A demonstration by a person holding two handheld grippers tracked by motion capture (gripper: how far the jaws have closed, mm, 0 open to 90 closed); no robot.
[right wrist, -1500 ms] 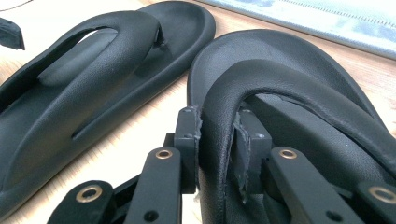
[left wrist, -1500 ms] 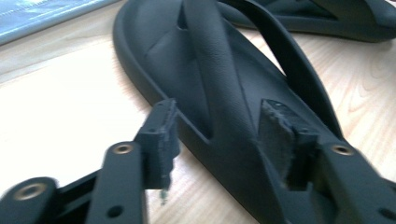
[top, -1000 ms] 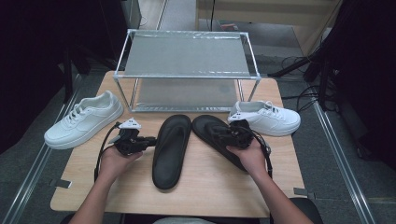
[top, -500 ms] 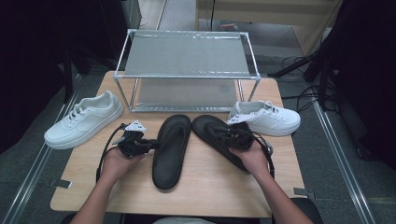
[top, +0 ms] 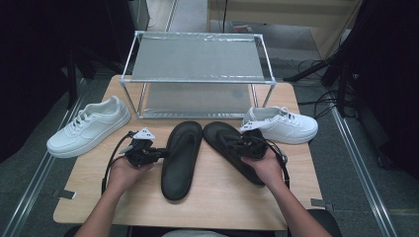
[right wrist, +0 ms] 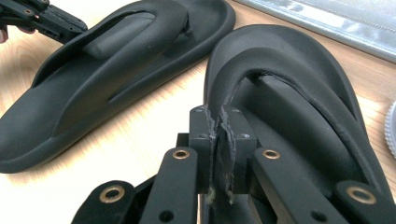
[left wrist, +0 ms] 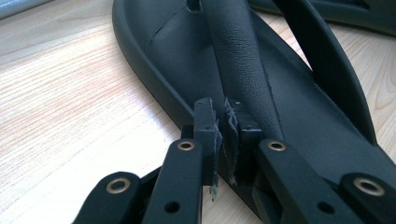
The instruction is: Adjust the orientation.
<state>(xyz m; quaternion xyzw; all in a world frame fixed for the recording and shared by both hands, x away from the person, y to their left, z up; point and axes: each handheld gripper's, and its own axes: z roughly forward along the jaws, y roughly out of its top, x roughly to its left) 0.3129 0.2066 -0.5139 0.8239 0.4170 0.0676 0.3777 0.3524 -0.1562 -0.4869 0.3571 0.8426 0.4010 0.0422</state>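
Note:
Two black flip-flops lie side by side on the wooden table. My left gripper (top: 160,153) (left wrist: 225,135) reaches from the left onto the left flip-flop (top: 180,158) (left wrist: 187,56). Its jaws have just been closing and pinch the flip-flop where its strap meets the side rim. My right gripper (top: 232,143) (right wrist: 219,144) sits over the right flip-flop (top: 220,136) (right wrist: 280,60). Its jaws have just closed on that flip-flop's strap, which runs down between the pads. The right gripper view also takes in the left flip-flop (right wrist: 116,70) and the left gripper (right wrist: 42,18) farther off.
One white sneaker (top: 89,128) lies at the table's left edge, another (top: 284,126) at the right, just behind my right hand. A two-shelf metal rack (top: 197,64) stands at the back. Bare wood (top: 207,207) lies in front of the flip-flops.

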